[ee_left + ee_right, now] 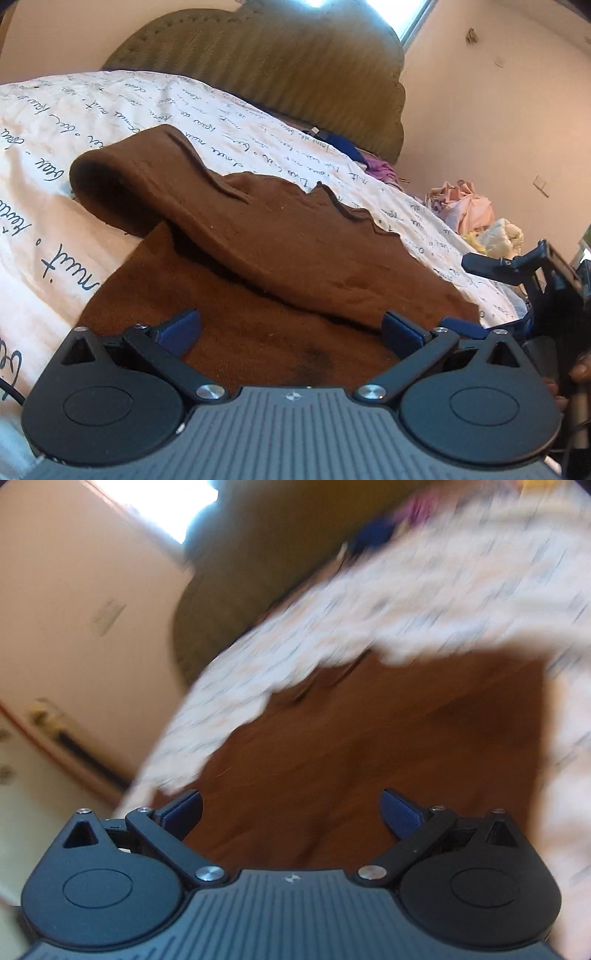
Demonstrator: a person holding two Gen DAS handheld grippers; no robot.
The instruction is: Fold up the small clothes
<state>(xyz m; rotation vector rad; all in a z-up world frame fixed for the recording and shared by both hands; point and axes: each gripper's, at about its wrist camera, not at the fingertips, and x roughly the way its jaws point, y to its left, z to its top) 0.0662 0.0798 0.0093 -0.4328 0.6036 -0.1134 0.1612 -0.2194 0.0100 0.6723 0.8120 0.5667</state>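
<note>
The blue-padded fingers (400, 328) of the left gripper (291, 326) are spread wide with nothing between them, held low over one brown, soft-knit small garment (280, 258). In the left wrist view, the garment is seen lying on the bed, one part doubled back over the rest so that a rolled fold is raised at its far left. The right gripper (291, 808) is likewise seen with its two fingers (400, 814) parted and empty above the same brown cloth; that view is heavily blurred, so no fold can be made out there. Only the left view shows the right gripper from outside, at the right edge beside the garment's near corner, with a hand (580, 373) on it. One white bedsheet printed with dark handwriting (110, 110) is spread under the garment. One olive ribbed headboard (280, 62) and one heap of pastel clothes (476, 218) are seen beyond.
</note>
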